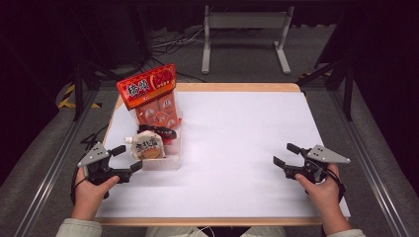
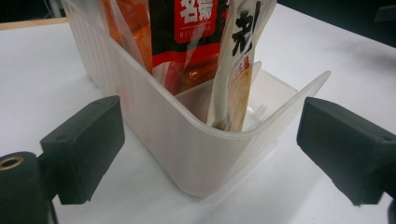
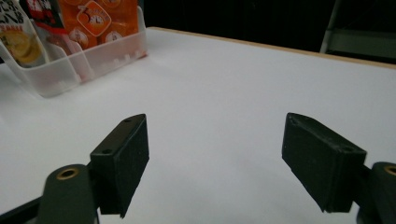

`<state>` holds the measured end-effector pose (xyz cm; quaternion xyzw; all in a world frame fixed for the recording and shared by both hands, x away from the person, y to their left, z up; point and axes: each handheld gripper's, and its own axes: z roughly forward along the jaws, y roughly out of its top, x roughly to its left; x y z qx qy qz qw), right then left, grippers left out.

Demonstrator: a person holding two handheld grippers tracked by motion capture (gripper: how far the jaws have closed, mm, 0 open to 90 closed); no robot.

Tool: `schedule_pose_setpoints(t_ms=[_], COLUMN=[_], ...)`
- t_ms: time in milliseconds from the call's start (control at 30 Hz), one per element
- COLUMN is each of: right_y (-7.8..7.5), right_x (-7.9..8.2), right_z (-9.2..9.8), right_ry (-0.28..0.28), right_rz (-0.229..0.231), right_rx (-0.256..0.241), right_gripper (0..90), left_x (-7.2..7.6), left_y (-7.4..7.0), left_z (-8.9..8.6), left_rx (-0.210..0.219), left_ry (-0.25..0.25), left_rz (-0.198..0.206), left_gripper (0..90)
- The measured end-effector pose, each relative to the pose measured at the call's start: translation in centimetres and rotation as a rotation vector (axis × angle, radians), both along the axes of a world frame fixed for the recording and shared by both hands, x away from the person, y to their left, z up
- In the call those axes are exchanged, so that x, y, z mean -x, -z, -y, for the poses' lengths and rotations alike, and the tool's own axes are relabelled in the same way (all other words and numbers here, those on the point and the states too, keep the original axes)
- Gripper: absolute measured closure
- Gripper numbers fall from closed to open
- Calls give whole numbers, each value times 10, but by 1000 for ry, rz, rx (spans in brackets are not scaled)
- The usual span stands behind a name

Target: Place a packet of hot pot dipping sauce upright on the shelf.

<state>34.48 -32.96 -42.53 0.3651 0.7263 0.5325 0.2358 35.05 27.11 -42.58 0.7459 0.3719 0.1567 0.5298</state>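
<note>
Near the table's (image 1: 237, 148) left edge, the left gripper (image 1: 123, 160), jaws spread, is straddling the bin's (image 2: 187, 154) corner. Closing carelessly could tip its upright pouches (image 1: 149, 147). The right gripper (image 1: 286, 157) is waiting, spread and empty.

Translucent white bin (image 1: 165, 160), orange-red packet (image 1: 150, 91)

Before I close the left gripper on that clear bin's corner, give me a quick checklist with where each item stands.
1. Left gripper open: ok, jaws spread wide.
2. Corner of the clear plastic bin between its jaws: ok, not yet touched.
3. Packets upright inside: ok; white spouted pouch at the near end, orange snack bag behind, leaning slightly.
4. Pouch clear of the jaw path: cannot tell, it sits close to the corner wall.
5. Right gripper out of the way: ok, open, over bare white table.
</note>
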Motion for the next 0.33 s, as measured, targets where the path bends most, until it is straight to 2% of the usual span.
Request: schedule_pose_setpoints(t_ms=[133,333], right_y=[9,9], right_x=[-2,-3], right_z=[1,-2], right_ry=[5,-4], right_rz=[-33,-26], right_rx=[2,0], right_gripper=[241,229], left_x=[1,2], left_y=[3,2], left_z=[2,0], left_rx=[-12,-10], left_ry=[5,1], left_rz=[-2,-7], left_gripper=[89,88])
